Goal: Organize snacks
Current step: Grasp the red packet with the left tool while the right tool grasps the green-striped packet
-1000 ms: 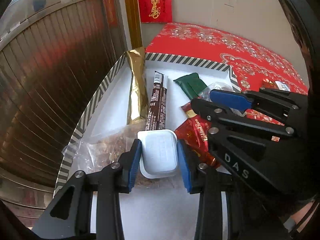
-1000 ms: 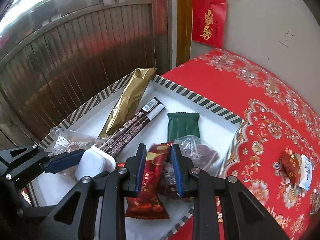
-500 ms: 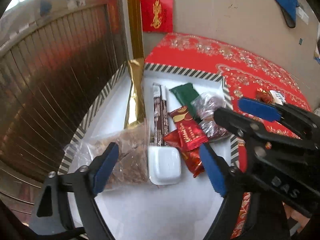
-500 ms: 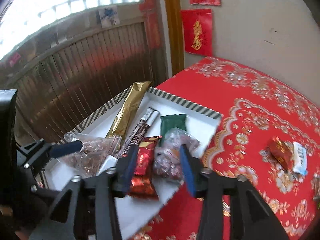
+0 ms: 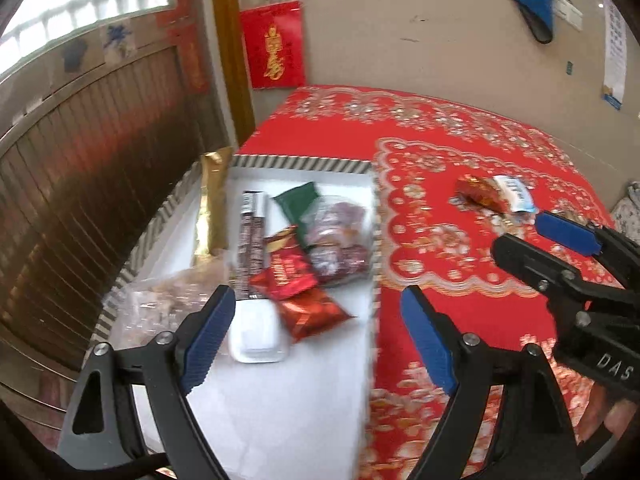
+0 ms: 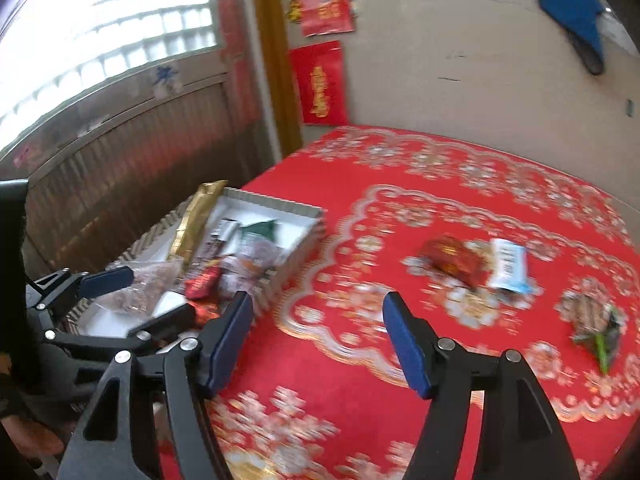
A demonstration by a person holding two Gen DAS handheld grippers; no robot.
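A white tray with a striped rim sits at the left edge of a red patterned cloth and holds the snacks: a gold pack, a dark bar, a green pack, two red packs, clear bags and a small white box. The left gripper hangs over the tray's near end, its jaws wide apart and just opened, holding nothing. The right gripper, also just opened and empty, hangs over the cloth, where a red pack, a white-blue pack and another small snack lie.
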